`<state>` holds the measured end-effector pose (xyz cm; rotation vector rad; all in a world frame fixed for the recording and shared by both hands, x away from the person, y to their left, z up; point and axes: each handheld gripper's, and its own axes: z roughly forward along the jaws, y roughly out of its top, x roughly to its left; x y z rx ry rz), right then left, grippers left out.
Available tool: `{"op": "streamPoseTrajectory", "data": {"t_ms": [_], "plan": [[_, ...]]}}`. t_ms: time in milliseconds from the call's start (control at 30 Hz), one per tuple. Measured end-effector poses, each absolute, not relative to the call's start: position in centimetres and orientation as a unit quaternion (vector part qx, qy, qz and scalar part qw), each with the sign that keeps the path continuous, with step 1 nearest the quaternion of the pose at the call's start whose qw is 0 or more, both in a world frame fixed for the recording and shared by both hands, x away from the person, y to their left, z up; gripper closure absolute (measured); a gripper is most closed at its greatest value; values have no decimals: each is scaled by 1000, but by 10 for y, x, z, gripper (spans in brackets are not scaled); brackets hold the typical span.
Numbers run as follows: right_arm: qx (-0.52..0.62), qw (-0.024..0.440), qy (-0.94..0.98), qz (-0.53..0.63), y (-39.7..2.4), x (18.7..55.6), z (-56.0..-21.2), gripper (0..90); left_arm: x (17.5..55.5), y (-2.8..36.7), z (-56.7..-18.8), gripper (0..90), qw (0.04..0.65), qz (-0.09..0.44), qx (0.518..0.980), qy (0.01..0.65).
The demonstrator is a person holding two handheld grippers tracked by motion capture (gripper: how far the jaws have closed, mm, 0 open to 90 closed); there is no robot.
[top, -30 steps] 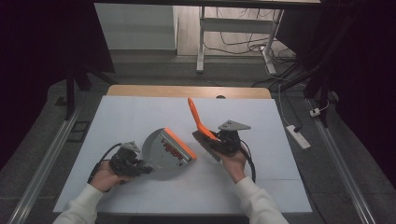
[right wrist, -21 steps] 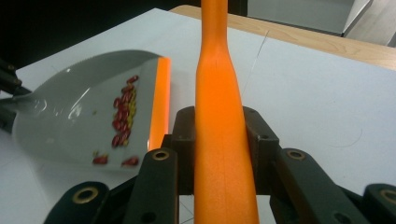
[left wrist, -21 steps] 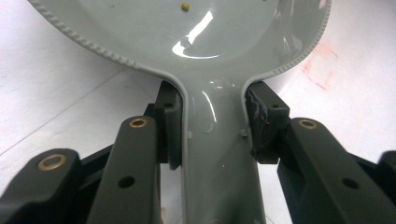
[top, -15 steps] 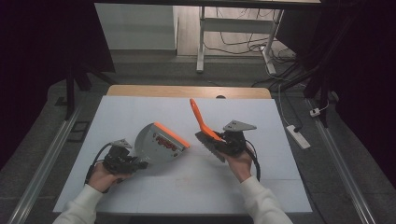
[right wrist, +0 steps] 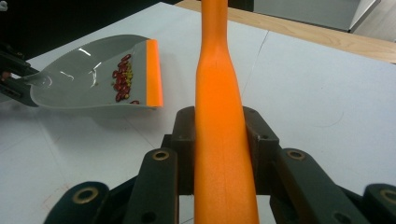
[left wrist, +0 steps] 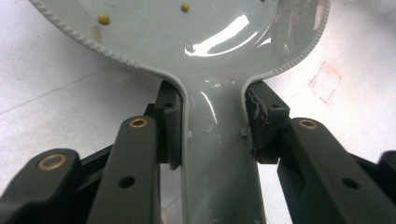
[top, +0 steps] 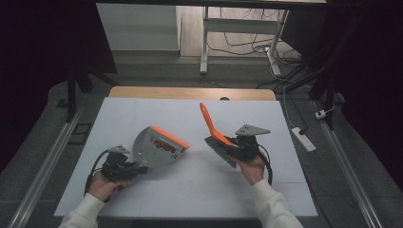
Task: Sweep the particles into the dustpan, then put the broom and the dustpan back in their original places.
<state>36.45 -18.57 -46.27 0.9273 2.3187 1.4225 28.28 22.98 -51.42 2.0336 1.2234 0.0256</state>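
Note:
A grey dustpan (top: 154, 149) with an orange lip (top: 169, 136) is held off the table at centre left. My left gripper (top: 124, 165) is shut on its handle (left wrist: 217, 154). Red and yellow beans (right wrist: 122, 78) lie in the pan near the lip, and two yellow ones (left wrist: 103, 19) sit in the bowl. My right gripper (top: 240, 147) is shut on a brush with an orange handle (right wrist: 219, 112) that points up and away; its dark bristles (top: 218, 151) hang below the jaws.
The white table top (top: 190, 185) has a wooden strip (top: 190, 92) along its far edge. A faint red square mark (left wrist: 324, 81) sits on the surface. A white power strip (top: 304, 138) lies on the floor to the right.
The left gripper has drawn the dustpan leftward and tipped it up, away from the brush. The right gripper and brush have shifted slightly right.

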Motion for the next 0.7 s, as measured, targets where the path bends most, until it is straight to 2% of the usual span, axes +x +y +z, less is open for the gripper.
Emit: {"op": "streamPoseTrajectory", "data": {"t_ms": [300,700], "plan": [[317,128,803,488,-196,356,-463,702,276,231,-513,615,381,19,784,490],[346,103,799,480,-229,340,-466,701,268,226,-514,614,379,29,771,510]]}}
